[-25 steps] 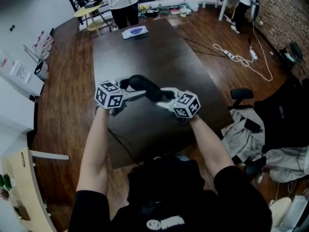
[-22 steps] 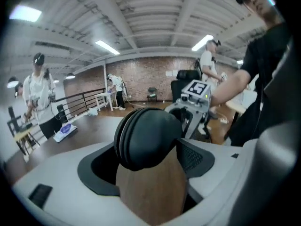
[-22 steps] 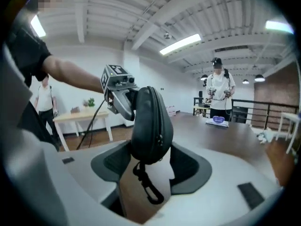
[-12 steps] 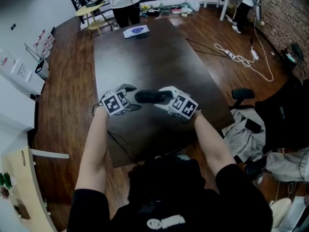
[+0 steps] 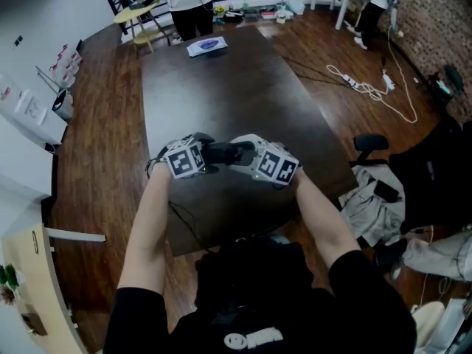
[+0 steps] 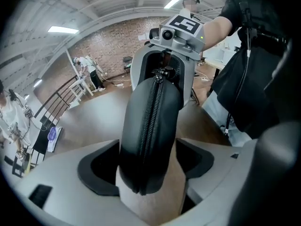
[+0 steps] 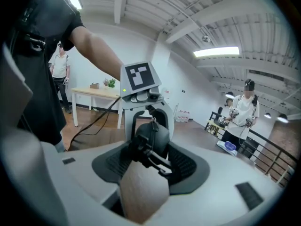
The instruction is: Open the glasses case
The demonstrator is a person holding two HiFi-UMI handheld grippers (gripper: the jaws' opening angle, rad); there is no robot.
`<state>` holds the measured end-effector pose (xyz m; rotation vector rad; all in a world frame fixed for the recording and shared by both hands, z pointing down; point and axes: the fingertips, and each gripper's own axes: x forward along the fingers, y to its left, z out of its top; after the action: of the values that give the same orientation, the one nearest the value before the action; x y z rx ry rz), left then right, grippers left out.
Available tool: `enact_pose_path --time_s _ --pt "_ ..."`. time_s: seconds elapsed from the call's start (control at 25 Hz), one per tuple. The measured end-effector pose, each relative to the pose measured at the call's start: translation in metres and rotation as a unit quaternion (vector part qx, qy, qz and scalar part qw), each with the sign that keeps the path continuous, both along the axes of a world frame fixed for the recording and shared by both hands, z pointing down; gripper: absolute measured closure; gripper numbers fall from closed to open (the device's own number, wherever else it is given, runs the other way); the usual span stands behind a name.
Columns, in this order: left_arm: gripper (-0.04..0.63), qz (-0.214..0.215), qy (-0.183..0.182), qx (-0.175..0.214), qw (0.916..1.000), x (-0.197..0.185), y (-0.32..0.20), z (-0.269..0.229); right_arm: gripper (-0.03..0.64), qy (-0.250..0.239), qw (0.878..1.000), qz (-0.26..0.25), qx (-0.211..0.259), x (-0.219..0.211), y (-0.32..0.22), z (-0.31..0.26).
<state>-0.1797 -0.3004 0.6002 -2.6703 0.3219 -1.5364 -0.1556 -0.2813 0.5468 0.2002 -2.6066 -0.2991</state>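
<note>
A black zipped glasses case (image 5: 221, 152) hangs between my two grippers over the near part of the dark table (image 5: 221, 80). My left gripper (image 5: 206, 154) is shut on one end of it. In the left gripper view the case (image 6: 150, 126) runs away from the jaws, zipper (image 6: 153, 109) facing up, to the right gripper (image 6: 171, 46) at its far end. My right gripper (image 5: 240, 153) is shut on the other end. In the right gripper view the case (image 7: 153, 135) sits between the ribbed pads with a small black clip (image 7: 151, 157) in front. Whether the case touches the table is hidden.
A white and blue sheet (image 5: 206, 47) lies at the table's far end. A white cable (image 5: 369, 87) snakes on the wooden floor at the right. A chair with clothes (image 5: 376, 194) stands by the table's right corner. People stand at the back near a small yellow table (image 5: 136, 17).
Both grippers have brought the case down and nearer to me, toward the table's front. They have rolled, the case now lies level between them, and the marker cubes stand closer together.
</note>
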Motion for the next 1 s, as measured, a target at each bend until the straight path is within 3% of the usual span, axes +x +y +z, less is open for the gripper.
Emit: enact_pose_path --time_s 0.04,0.16,0.28,0.32,0.36,0.44,0.48,0.52,0.64,0.76,0.88,1.0 --pt "0.296 0.001 -0.003 -0.003 1.0000 0.000 0.001 0.000 0.367 0.000 1.000 -0.005 -0.001 -0.001 0.002 0.000" --pt "0.308 0.006 -0.026 -0.008 0.9996 -0.003 0.001 0.002 0.367 0.006 1.000 -0.005 -0.005 0.000 0.002 0.004" --pt "0.314 0.015 -0.100 0.007 0.9949 -0.016 -0.004 0.008 0.379 0.018 1.000 0.003 0.001 0.003 0.000 0.013" --pt "0.314 0.027 -0.145 0.034 0.9886 -0.024 -0.010 0.009 0.377 0.018 1.000 0.007 0.005 0.006 -0.002 0.015" --pt "0.314 0.041 -0.198 0.074 0.9765 -0.037 -0.020 0.010 0.373 0.015 1.000 0.016 0.010 0.009 -0.004 0.016" --pt "0.313 0.058 -0.293 0.157 0.9412 -0.064 -0.043 0.007 0.370 -0.002 0.999 0.048 0.019 0.014 -0.012 0.009" --pt "0.313 0.058 -0.316 0.183 0.9293 -0.072 -0.051 0.004 0.370 -0.014 0.997 0.069 0.020 0.015 -0.018 0.003" --pt "0.313 0.052 -0.323 0.194 0.9248 -0.077 -0.056 0.001 0.381 -0.023 0.996 0.089 0.016 0.014 -0.023 -0.002" --pt "0.313 0.042 -0.330 0.202 0.9213 -0.078 -0.062 -0.007 0.393 -0.013 0.992 0.126 -0.005 0.004 -0.030 0.001" --pt "0.313 0.019 -0.347 0.211 0.9136 -0.071 -0.069 -0.011 0.476 0.014 0.983 0.179 0.029 -0.002 -0.036 0.007" --pt "0.314 -0.018 -0.344 0.193 0.9189 -0.063 -0.071 -0.013 0.502 0.022 0.975 0.205 0.078 -0.011 -0.038 0.005" --pt "0.314 -0.012 -0.342 0.179 0.9222 -0.058 -0.065 -0.011 0.502 0.021 0.968 0.236 0.087 -0.011 -0.045 0.004"
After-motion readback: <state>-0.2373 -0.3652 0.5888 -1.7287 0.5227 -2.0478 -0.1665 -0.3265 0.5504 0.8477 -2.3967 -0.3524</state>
